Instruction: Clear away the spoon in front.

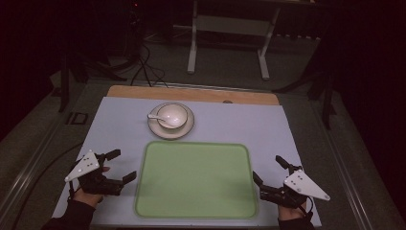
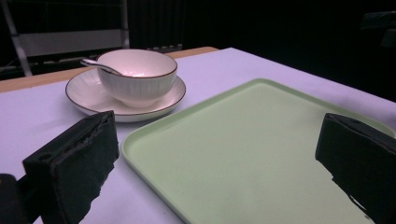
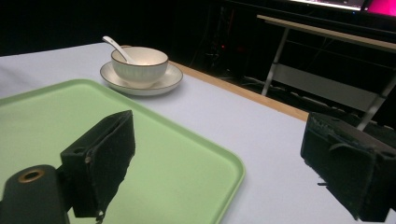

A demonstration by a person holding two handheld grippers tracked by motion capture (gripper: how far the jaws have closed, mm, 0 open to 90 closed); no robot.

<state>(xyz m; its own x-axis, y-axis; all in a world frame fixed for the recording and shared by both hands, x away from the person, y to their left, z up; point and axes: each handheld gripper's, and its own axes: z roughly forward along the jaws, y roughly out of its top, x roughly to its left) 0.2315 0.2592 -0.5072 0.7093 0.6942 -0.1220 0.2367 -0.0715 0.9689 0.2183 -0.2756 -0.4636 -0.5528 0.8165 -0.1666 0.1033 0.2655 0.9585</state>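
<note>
I see tray (image 1: 195, 179) between left gripper (image 1: 118, 167) and right gripper (image 1: 269, 174) | both jaws wide, empty | bowl (image 1: 172, 115) beyond tray, left nearer

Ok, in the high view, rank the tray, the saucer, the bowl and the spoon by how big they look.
1. Green tray, by far the largest.
2. Saucer.
3. Bowl, sitting on the saucer.
4. Spoon, resting in the bowl, smallest.
The tray lies nearer the camera, but the gap is too wide to matter.
</note>
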